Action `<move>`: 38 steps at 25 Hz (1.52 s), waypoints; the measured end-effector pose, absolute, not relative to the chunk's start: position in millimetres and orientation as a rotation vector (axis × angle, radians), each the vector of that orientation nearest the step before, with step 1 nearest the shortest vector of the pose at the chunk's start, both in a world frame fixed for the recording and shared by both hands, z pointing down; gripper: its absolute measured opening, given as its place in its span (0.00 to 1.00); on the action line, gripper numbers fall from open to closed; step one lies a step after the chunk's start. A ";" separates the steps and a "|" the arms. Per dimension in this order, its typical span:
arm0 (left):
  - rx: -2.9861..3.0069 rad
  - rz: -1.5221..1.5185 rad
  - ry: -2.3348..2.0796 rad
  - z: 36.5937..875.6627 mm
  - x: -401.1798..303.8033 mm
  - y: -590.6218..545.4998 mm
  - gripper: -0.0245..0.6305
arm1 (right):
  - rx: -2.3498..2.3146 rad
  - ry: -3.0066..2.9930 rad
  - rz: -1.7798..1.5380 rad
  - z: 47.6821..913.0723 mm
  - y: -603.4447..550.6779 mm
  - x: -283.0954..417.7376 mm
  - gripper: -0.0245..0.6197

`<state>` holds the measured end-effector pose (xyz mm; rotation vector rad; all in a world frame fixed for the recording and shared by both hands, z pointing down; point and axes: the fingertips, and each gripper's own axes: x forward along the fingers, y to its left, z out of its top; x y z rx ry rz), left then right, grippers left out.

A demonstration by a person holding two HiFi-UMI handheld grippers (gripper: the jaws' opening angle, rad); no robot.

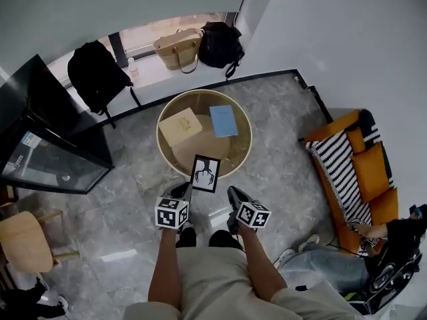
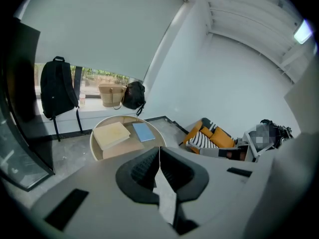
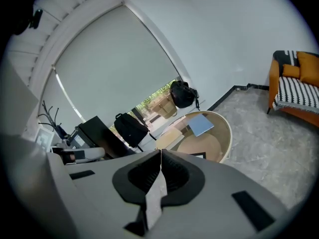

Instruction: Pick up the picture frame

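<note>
Here, left tongs and right tongs side by side, pressed together, tilted downward.

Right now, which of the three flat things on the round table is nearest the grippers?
The black-edged picture frame at the near rim; the beige book and blue book lie farther back.

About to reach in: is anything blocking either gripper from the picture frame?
Nothing visible. The picture frame sits at the table's near edge, just ahead of the left gripper and right gripper.
</note>
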<state>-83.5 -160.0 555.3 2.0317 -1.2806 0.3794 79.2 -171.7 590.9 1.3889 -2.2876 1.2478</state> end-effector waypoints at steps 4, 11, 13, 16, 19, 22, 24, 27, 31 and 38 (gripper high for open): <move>1.984 0.446 -1.213 588.4 -99.7 -156.0 0.07 | 1.485 -2.266 1.379 601.6 -177.8 91.6 0.09; 1.911 0.557 -1.149 653.7 -93.6 -152.2 0.07 | 1.467 -2.219 1.454 646.1 -185.0 117.7 0.09; 1.904 0.584 -1.128 673.1 -84.8 -157.5 0.07 | 1.445 -2.189 1.461 667.8 -185.2 120.8 0.09; 1.910 0.607 -1.106 702.9 -71.5 -174.9 0.07 | 1.455 -2.140 1.423 705.7 -195.8 128.2 0.09; 1.911 0.660 -1.062 734.8 -63.2 -184.6 0.07 | 1.492 -2.081 1.487 744.4 -198.7 130.9 0.09; 1.901 0.691 -1.036 768.7 -58.3 -194.2 0.07 | 1.515 -2.041 1.582 787.4 -197.8 129.4 0.09; 1.897 0.690 -1.033 792.2 -53.7 -206.6 0.07 | 1.502 -2.046 1.602 812.7 -205.4 128.3 0.09; 1.892 0.707 -1.025 825.1 -48.0 -219.5 0.07 | 1.445 -2.053 1.598 841.2 -212.4 127.0 0.09; 1.882 0.745 -0.995 861.0 -44.3 -224.6 0.07 | 1.378 -2.068 1.588 866.3 -214.7 128.0 0.09; 1.865 0.782 -0.958 899.3 -32.5 -220.8 0.07 | 1.272 -2.105 1.663 904.6 -217.4 120.3 0.09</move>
